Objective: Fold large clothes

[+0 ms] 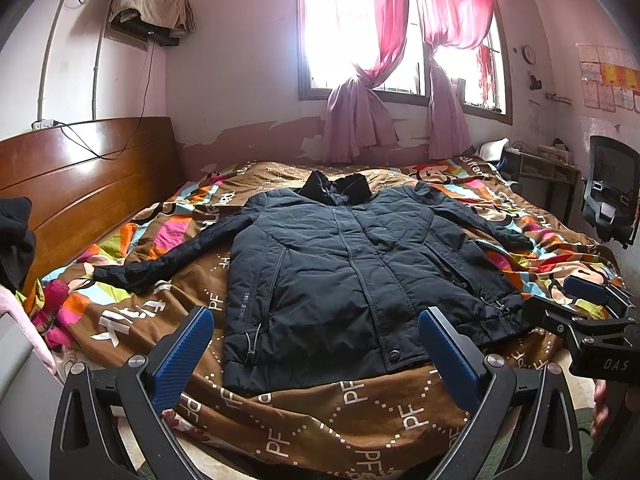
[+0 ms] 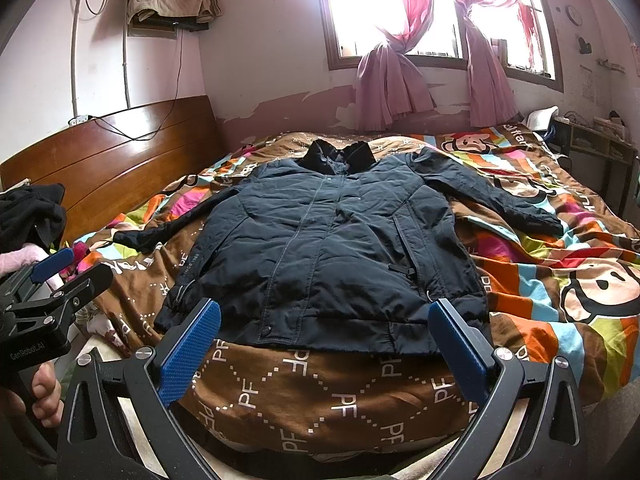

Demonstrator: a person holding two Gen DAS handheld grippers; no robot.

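A dark navy padded jacket (image 1: 332,276) lies flat and face up on the bed, zipped, collar toward the window, both sleeves spread out to the sides. It also shows in the right wrist view (image 2: 328,252). My left gripper (image 1: 316,356) is open and empty, hovering just short of the jacket's hem. My right gripper (image 2: 326,344) is open and empty, also just short of the hem. The right gripper appears at the right edge of the left wrist view (image 1: 588,312), and the left gripper at the left edge of the right wrist view (image 2: 56,280).
The bed has a brown and multicoloured cartoon quilt (image 1: 360,412). A wooden headboard (image 1: 80,184) stands at the left with dark clothes (image 1: 14,240) heaped beside it. A window with pink curtains (image 1: 360,120) is behind. A desk and black chair (image 1: 612,200) stand at the right.
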